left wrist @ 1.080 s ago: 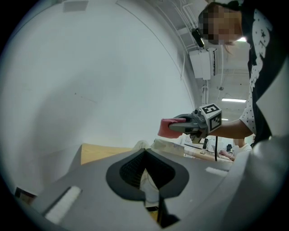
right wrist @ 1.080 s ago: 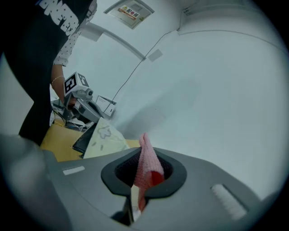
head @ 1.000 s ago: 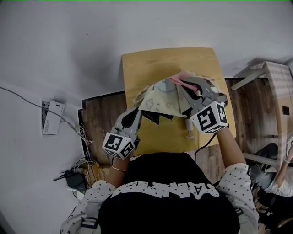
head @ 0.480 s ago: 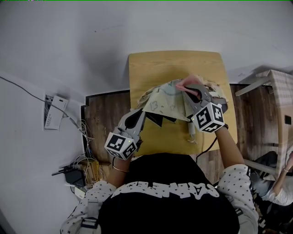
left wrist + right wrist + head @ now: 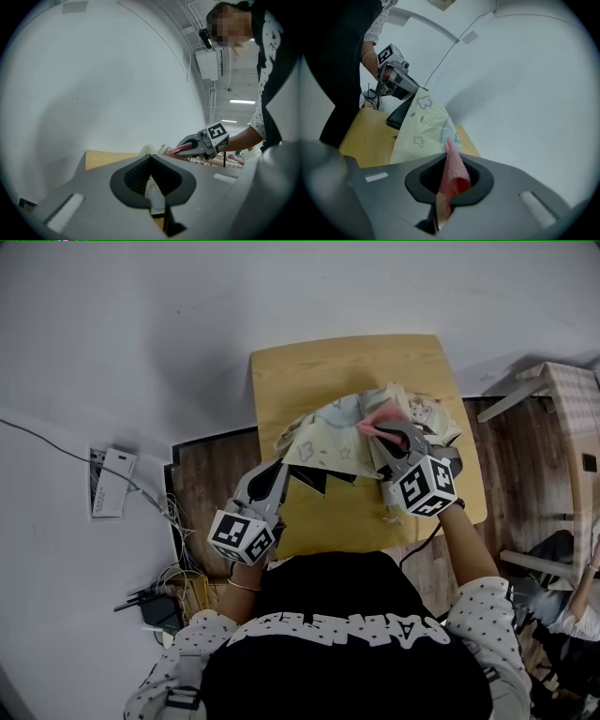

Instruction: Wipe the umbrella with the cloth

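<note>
Head view, table (image 5: 319, 371): a light wooden top sat in the upper middle of the frame against a pale wall (image 5: 141, 334), with dark wood floor (image 5: 202, 484) at either side.
Head view, umbrella (image 5: 333, 442): the pale yellow-green canopy, printed with stars and cartoon figures, was spread above the table's near half at mid-frame, and some black showed along its lower edge.
Head view, left gripper (image 5: 284, 469): it sat left of centre, its tips at the canopy's left edge.
Head view, right gripper (image 5: 377, 427): it sat right of centre, over the canopy's right part.
Head view, cloth (image 5: 378, 412): a pink fold stuck out of the right gripper's tips, against the canopy.

Left gripper view, claw: the jaws were closed tight on a pale strip of the umbrella's edge, low in the middle of the frame.
Left gripper view, beyond: the right gripper showed at centre right with the pink cloth in its tips, and the tabletop lay to the left.

Right gripper view, claw: the jaws were clamped on the pink waffle-textured cloth, which rose folded from between them at lower centre.
Right gripper view, umbrella: the star-printed canopy ran from just above the cloth up to the left gripper at the upper left, which pinched its far edge.
</note>
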`<state>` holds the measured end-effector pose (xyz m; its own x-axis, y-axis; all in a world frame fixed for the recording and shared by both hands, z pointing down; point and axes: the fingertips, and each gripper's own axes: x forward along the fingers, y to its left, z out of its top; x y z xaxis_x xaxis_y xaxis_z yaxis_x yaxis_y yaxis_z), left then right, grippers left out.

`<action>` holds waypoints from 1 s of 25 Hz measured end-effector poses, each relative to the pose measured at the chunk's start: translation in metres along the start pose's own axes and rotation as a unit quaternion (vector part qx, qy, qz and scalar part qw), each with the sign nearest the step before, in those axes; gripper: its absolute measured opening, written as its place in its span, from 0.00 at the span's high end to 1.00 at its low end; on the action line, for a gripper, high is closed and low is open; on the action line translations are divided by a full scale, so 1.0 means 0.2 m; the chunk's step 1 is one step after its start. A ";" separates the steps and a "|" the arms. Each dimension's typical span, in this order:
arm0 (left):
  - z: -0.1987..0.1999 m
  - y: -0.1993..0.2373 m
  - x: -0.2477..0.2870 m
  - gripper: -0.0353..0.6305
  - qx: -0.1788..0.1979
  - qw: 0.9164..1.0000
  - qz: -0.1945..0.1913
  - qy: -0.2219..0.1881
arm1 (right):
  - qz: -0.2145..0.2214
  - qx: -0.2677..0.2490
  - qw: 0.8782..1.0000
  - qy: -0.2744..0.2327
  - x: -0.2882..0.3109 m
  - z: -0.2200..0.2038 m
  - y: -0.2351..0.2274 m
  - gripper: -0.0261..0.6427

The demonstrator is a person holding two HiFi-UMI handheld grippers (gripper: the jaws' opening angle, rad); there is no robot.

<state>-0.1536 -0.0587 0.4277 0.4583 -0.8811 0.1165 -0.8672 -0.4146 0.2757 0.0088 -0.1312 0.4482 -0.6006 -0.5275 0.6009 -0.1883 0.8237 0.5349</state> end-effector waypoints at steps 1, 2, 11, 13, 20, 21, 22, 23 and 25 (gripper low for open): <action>0.00 0.00 0.00 0.94 0.001 1.000 -0.001 0.001 | 0.000 0.003 1.000 0.000 -0.01 0.00 0.01 0.91; 0.00 -0.01 0.00 0.94 0.003 1.000 -0.003 0.003 | 0.001 0.005 1.000 0.001 -0.01 -0.01 0.02 0.91; -0.02 -0.01 0.00 0.94 0.012 1.000 -0.008 0.012 | 0.005 0.027 1.000 0.006 -0.07 -0.05 0.12 0.91; -0.02 -0.01 -0.01 0.94 0.015 1.000 -0.008 0.012 | 0.007 0.034 0.999 0.005 -0.08 -0.06 0.14 0.91; -0.03 -0.10 -0.01 0.91 0.045 0.998 -0.047 0.022 | 0.019 0.045 0.999 0.001 -0.11 -0.06 0.22 0.91; -0.03 -0.11 -0.01 0.91 0.048 0.997 -0.048 0.024 | 0.022 0.044 0.999 -0.001 -0.12 -0.06 0.23 0.91; -0.03 -0.12 -0.02 0.91 0.049 0.997 -0.046 0.022 | 0.023 0.044 0.999 -0.003 -0.13 -0.06 0.24 0.91; -0.02 -0.12 -0.02 0.89 0.048 0.998 -0.042 0.017 | 0.023 0.044 0.999 -0.007 -0.14 -0.05 0.24 0.91; 0.01 -0.13 -0.04 0.86 0.050 0.998 -0.033 0.008 | 0.018 0.043 0.999 -0.022 -0.16 -0.03 0.23 0.91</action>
<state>-0.1354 -0.0413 0.4169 0.5177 -0.8476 0.1161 -0.8495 -0.4932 0.1875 0.0230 -0.0772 0.4572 -0.6411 -0.4894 0.5912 -0.2316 0.8578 0.4589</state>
